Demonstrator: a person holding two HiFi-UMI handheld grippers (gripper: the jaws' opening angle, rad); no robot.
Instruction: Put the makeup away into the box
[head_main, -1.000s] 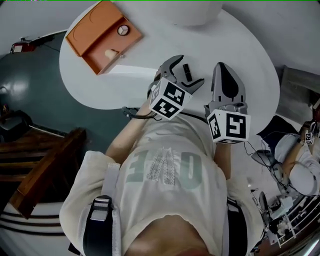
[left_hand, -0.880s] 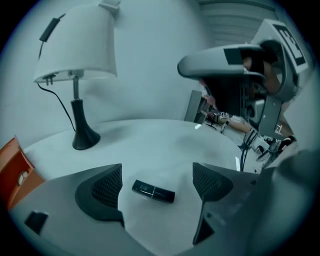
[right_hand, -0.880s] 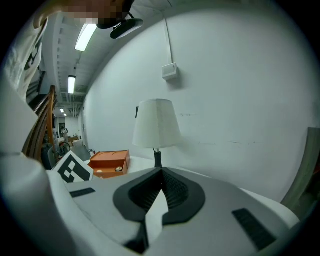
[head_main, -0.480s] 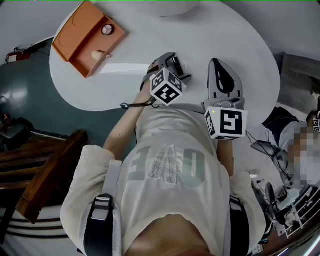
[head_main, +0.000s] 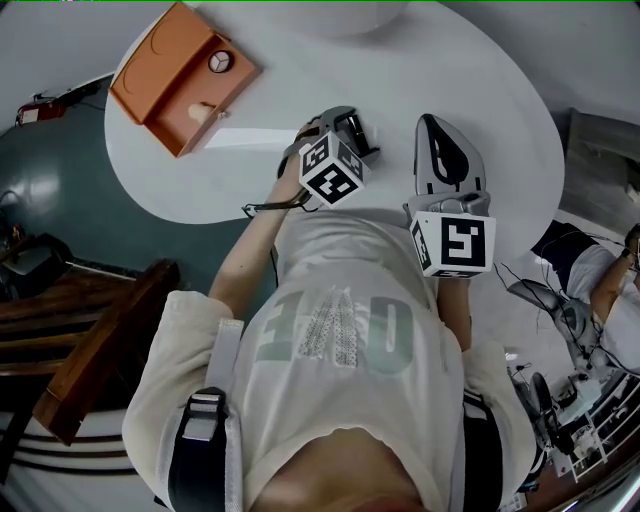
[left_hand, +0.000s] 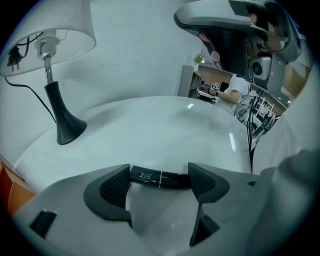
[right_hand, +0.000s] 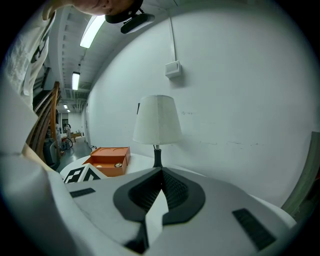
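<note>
A black makeup tube (left_hand: 160, 178) lies crosswise on the white round table (head_main: 470, 70). My left gripper (left_hand: 159, 184) points down at it, jaws closing, and each end of the tube meets a pad. From the head view the tube (head_main: 353, 127) peeks out past the left gripper (head_main: 338, 132). The right gripper (head_main: 442, 140) hovers beside it, shut with nothing in it, as the right gripper view (right_hand: 161, 189) confirms. The open orange box (head_main: 180, 75) sits at the table's far left, with small items inside.
A lamp with a black foot (left_hand: 62, 125) and a white shade (right_hand: 157, 120) stands at the table's far side. The orange box (right_hand: 110, 160) shows left of the lamp. Wooden furniture (head_main: 90, 350) stands left of the person; cables and gear (head_main: 560, 420) lie at the right.
The left gripper has dropped down over the black tube and tilted steeper, so the tube now sits between its jaws. The right gripper has stayed put.
</note>
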